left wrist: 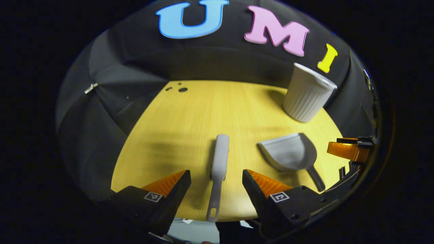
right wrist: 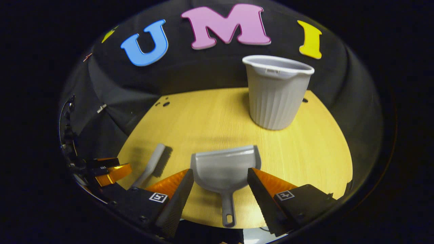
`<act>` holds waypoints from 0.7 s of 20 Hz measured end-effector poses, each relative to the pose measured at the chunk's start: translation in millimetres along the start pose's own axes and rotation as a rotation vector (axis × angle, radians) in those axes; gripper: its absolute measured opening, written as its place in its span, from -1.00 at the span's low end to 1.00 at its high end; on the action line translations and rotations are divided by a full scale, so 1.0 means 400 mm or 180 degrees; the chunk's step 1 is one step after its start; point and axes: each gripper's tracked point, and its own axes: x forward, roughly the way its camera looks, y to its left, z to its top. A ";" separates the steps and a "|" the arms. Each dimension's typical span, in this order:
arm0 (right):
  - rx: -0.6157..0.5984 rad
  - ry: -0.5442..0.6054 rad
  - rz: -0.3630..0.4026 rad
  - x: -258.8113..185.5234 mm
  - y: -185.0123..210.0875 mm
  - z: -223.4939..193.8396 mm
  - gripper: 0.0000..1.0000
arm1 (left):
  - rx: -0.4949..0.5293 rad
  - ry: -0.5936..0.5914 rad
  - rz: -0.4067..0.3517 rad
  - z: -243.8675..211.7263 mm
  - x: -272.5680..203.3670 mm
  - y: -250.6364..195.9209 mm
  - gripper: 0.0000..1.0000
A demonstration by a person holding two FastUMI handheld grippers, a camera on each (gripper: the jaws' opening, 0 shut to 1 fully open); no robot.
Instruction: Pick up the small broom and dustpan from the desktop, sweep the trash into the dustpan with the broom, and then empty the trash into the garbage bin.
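Left gripper open, my fingers straddling broom handle, lined up for grab. Right gripper open either side of dustpan, handle toward me. Both lie flat on desktop, side by side. Bin upright behind dustpan. No trash visible; stage unclear.

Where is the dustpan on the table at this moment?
In the right gripper view the dustpan lies flat on the table, in front of the bin, with the broom to its left.
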 end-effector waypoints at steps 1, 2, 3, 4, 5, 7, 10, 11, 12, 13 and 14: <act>-0.0053 -0.0172 -0.0012 -0.016 0.004 0.035 0.97 | 0.0001 -0.0190 0.0027 0.040 -0.033 0.004 0.97; -0.0110 -0.0357 -0.0034 -0.033 0.005 0.073 0.97 | 0.0037 -0.0389 0.0052 0.073 -0.068 0.008 0.97; -0.0164 -0.0553 -0.0078 -0.048 0.008 0.109 0.97 | 0.0106 -0.0595 0.0089 0.110 -0.102 0.009 0.96; -0.0206 -0.0749 -0.0105 -0.073 0.015 0.145 0.97 | 0.0195 -0.0804 0.0134 0.154 -0.135 0.011 0.97; -0.0237 -0.0936 -0.0110 -0.107 0.030 0.182 0.98 | 0.0280 -0.1016 0.0166 0.196 -0.172 0.012 0.96; -0.0294 -0.1252 -0.0110 -0.166 0.059 0.235 0.97 | 0.0368 -0.1399 0.0184 0.246 -0.231 0.002 0.96; -0.0369 -0.1629 -0.0119 -0.247 0.101 0.272 0.97 | 0.0358 -0.1755 0.0182 0.293 -0.331 -0.016 0.94; -0.0410 -0.1747 -0.0115 -0.268 0.114 0.280 0.97 | 0.0355 -0.1831 0.0200 0.293 -0.351 -0.013 0.92; -0.0454 -0.1821 -0.0113 -0.281 0.117 0.282 0.97 | 0.0354 -0.1893 0.0209 0.295 -0.371 -0.014 0.93; -0.0487 -0.1851 -0.0096 -0.288 0.122 0.271 0.97 | 0.0357 -0.1931 0.0197 0.294 -0.385 -0.019 0.92; -0.0498 -0.1838 -0.0065 -0.294 0.130 0.264 0.97 | 0.0368 -0.1962 0.0181 0.295 -0.395 -0.021 0.93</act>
